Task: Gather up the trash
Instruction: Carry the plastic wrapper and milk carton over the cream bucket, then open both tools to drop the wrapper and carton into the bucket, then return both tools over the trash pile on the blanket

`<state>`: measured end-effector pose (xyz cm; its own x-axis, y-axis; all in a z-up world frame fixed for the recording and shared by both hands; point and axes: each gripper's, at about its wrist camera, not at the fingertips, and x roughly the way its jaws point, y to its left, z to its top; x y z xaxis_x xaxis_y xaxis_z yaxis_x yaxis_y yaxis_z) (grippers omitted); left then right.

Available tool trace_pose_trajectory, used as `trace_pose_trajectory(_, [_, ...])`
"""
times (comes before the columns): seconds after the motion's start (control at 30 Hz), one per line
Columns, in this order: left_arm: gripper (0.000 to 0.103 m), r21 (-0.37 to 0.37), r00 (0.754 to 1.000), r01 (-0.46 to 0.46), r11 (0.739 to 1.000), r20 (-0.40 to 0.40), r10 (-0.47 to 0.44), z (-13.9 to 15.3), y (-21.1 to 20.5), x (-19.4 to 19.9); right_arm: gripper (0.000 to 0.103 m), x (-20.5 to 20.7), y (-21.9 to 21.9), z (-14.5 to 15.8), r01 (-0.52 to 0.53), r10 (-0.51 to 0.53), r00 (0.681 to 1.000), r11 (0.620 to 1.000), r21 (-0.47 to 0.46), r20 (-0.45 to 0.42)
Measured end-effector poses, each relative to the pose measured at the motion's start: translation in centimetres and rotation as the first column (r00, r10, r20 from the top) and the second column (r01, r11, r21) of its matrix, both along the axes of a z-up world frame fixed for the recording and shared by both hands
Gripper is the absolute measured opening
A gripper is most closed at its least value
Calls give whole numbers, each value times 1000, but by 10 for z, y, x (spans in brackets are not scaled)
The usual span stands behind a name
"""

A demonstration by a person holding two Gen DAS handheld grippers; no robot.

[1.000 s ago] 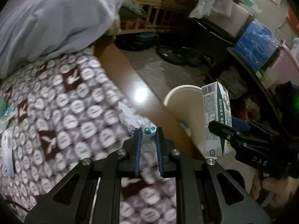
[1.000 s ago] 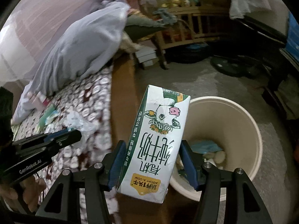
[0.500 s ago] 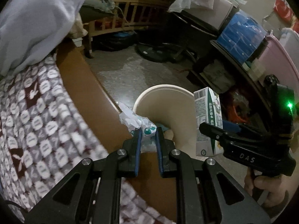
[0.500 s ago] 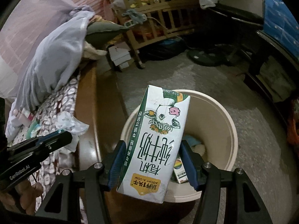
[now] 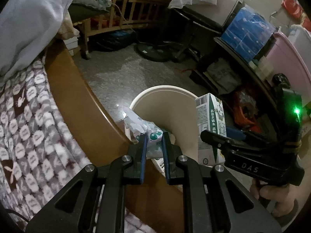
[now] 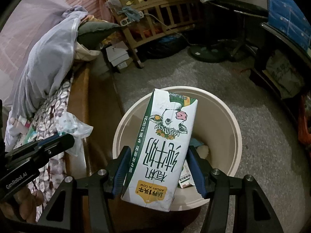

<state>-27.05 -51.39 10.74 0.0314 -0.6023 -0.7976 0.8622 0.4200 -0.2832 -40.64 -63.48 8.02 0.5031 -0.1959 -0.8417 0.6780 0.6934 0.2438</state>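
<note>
- Left gripper point(image 5: 153, 136): blue pads nearly together, clamped on a crumpled plastic wrapper point(image 5: 142, 127), white with green print.
- Wrapper bunched out ahead of the fingertips toward 11 o'clock, hanging over the near rim of the cream bin point(image 5: 165, 104) in the left wrist view.
- Right gripper point(image 6: 158, 167): jaws part-way apart, pads pressed on both long sides of a milk carton point(image 6: 165, 145).
- Carton upside down in the right wrist view, cow print facing the camera, tilted toward 1 o'clock, held above the bin's mouth.
- Bin on grey floor point(image 6: 262, 116), close beside the brown wooden bed edge point(image 5: 73, 89) at its 9 o'clock.
- Inside the bin: a small box at 5 o'clock, pale scraps and something blue near the middle; the rest hidden behind the carton.
- Patterned blanket point(image 5: 29, 126) on the bed at 8 o'clock in the left wrist view.
- Wooden crib point(image 6: 155, 5) at 12 o'clock, well apart from the bin.
- Bare hand point(image 5: 274, 196) under the right gripper's handle, 4 o'clock in the left wrist view.
</note>
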Motion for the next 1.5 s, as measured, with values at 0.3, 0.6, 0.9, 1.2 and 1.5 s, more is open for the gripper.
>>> trace_pose_trajectory(0.3, [42,-48,998,23,999,-53,-25,2,-1,0,64,-2,-9,0,80,-80,996,997,-18,-24])
trace_pose_trajectory(0.6, [42,-15,1000,-3,1000,-25,3,0,13,4,64,2,-1,-4,52,-52,998,999,1,-29])
trace_pose_trajectory(0.9, [42,12,998,-58,998,38,57,-1,33,10,64,10,14,0,24,-24,999,1000,-5,-21])
trace_pose_trajectory(1.2, [42,44,986,-148,988,89,144,-3,66,27,64,26,37,5,-27,26,999,999,-25,-26])
trace_pose_trajectory(1.5, [42,69,956,-270,961,135,259,-4,122,48,65,53,69,17,-111,111,994,993,-46,-8])
